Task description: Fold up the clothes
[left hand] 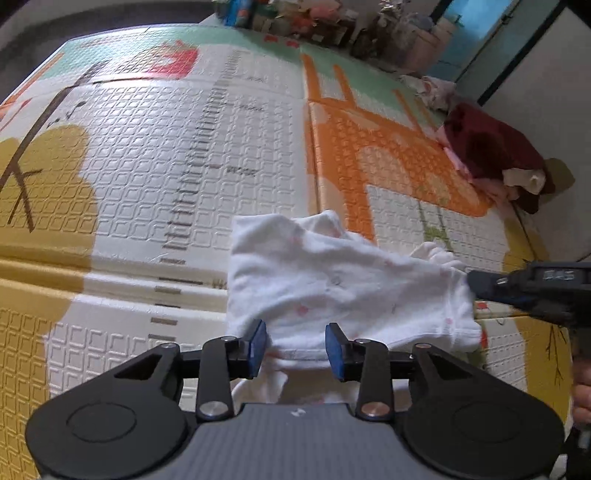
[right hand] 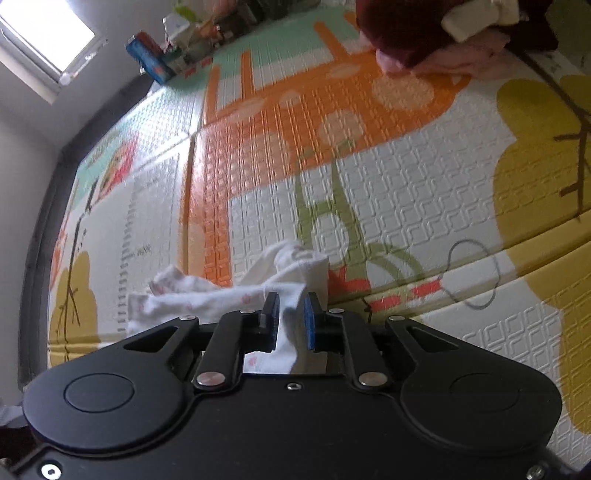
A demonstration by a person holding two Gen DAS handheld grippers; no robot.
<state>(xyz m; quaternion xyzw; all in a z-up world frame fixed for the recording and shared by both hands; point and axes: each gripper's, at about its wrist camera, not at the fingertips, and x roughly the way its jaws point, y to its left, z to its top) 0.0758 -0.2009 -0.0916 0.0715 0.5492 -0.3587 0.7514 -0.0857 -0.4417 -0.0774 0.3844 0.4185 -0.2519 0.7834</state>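
A small white garment (left hand: 332, 280) with a faint pink print hangs stretched just above the patterned play mat (left hand: 166, 155). My left gripper (left hand: 296, 345) stands open. Its blue pads (left hand: 258, 341) are apart, and the garment's near hem runs between them without being pinched. My right gripper (left hand: 471, 286) comes in from the right and clamps the garment's right edge. In the right wrist view the right gripper (right hand: 291, 319) is shut on a bunched fold of the garment (right hand: 207, 299), whose loose ends trail left onto the mat (right hand: 388, 192).
A heap of dark red and pink clothes (left hand: 491, 147) (right hand: 424, 33) lies at the mat's far right. Boxes and clutter (left hand: 240, 11) line the far edge. A thin cord loop (right hand: 476, 273) lies on the mat. A person's hand (left hand: 581, 398) shows at the right edge.
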